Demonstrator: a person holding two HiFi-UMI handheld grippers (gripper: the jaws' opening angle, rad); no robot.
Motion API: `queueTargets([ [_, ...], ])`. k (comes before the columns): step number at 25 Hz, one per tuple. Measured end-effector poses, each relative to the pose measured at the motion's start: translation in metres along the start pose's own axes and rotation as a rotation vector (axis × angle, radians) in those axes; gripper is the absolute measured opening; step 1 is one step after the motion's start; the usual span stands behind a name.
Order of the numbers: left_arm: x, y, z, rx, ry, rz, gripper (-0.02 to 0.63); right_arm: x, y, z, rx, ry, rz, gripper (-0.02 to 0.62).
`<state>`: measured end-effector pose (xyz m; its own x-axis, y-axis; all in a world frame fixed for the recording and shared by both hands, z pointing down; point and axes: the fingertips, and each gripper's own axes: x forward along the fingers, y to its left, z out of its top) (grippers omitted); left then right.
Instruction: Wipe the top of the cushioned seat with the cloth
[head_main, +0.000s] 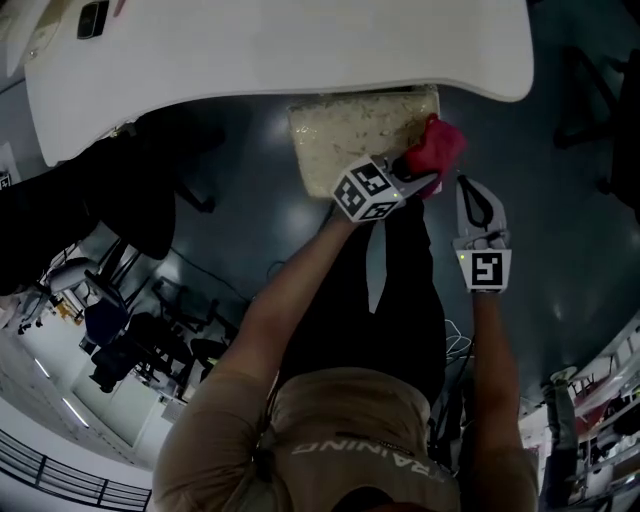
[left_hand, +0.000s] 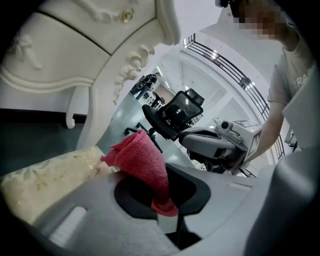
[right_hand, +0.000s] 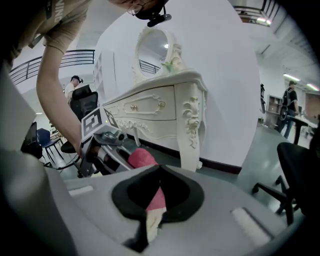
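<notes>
Red cloth (head_main: 437, 145) is gripped by the left tool (head_main: 418, 178) at the seat's (head_main: 345, 135) corner; the right tool (head_main: 464, 183) is held closed, empty, near the seat.

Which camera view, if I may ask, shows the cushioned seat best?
The head view: the cushioned seat shows most of its top. The left gripper view catches only a corner; the right gripper view, hardly any.

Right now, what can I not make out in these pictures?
- Cushioned seat: the far part is hidden under the white table, head view.
- Cloth: whether it touches the seat is blocked by the left gripper, left gripper view.
- Seat: almost all behind the right gripper, right gripper view.
</notes>
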<state>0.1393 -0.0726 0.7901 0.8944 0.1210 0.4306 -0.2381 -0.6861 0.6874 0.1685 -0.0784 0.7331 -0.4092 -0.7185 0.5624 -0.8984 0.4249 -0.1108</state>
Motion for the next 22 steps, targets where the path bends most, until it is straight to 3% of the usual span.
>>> queueTargets([
  [6,-0.117,0.013,-0.011,-0.001,-0.096,0.128,0.041,0.026,0.063,0.030,-0.068,-0.030,0.063,0.003],
  [13,-0.258,0.050,-0.056,-0.047,-0.178,0.382,0.041,0.061,0.130,0.050,-0.103,-0.007,0.157,0.003],
  [19,-0.329,0.095,-0.121,-0.132,-0.214,0.558,0.041,0.086,0.173,0.032,-0.126,0.037,0.223,0.003],
  [22,-0.346,0.109,-0.142,-0.155,-0.206,0.609,0.041,0.094,0.192,0.031,-0.140,0.064,0.254,0.003],
])
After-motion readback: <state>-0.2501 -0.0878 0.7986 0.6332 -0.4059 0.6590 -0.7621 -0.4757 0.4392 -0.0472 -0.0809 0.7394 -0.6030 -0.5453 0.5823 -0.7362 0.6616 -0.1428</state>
